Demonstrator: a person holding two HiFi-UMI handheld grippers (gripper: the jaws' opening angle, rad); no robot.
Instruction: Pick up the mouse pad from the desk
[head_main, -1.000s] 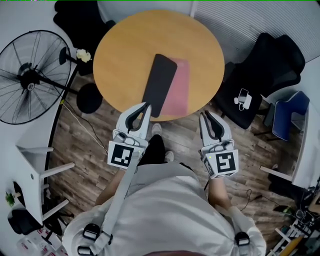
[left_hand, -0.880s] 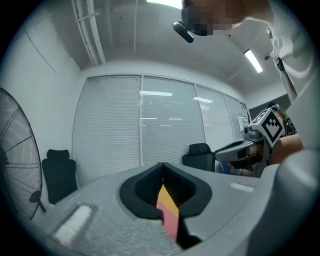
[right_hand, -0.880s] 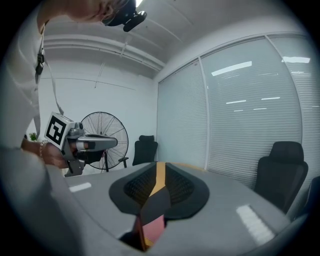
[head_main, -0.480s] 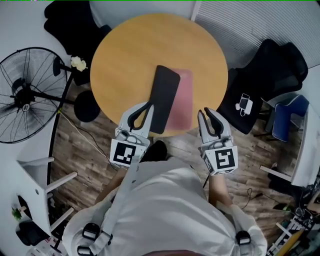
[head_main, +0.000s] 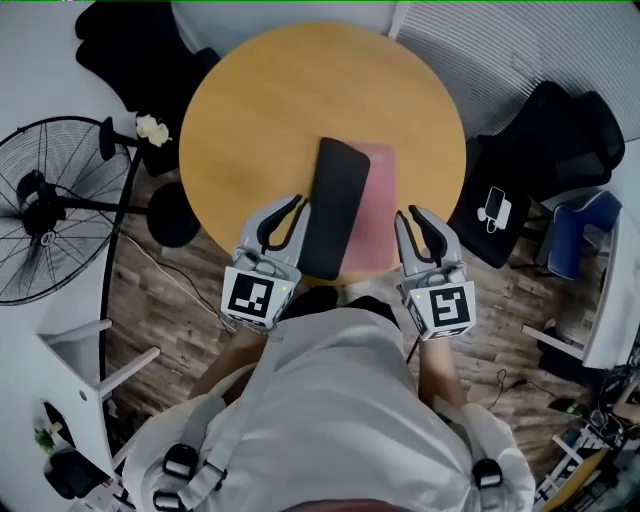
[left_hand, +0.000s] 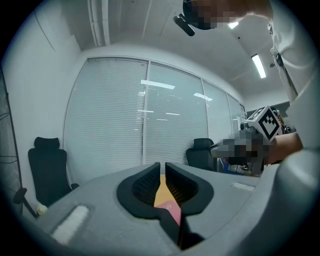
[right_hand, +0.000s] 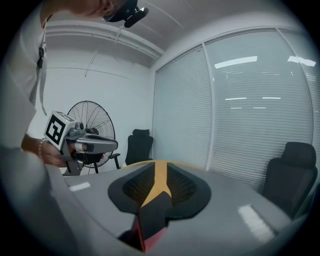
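**Tongs flank mouse pad at table's edge**

Both grippers hover over the near rim of the round wooden table (head_main: 250, 110). The left gripper (head_main: 290, 206) has jaws that have just been opening to a narrow slit, with nothing between them. The right gripper (head_main: 410, 216) has jaws that have also just been widening, and it is likewise empty. Between them the black mouse pad (head_main: 335, 205) lies flat, overlapping a pink pad (head_main: 374, 195) on its right.

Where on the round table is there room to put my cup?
Bare: the far half of the table beyond the black pad and pink pad, the left side between black pad and rim, and a narrow strip right of the pink pad. Crowded: the near edge, where both pads lie.
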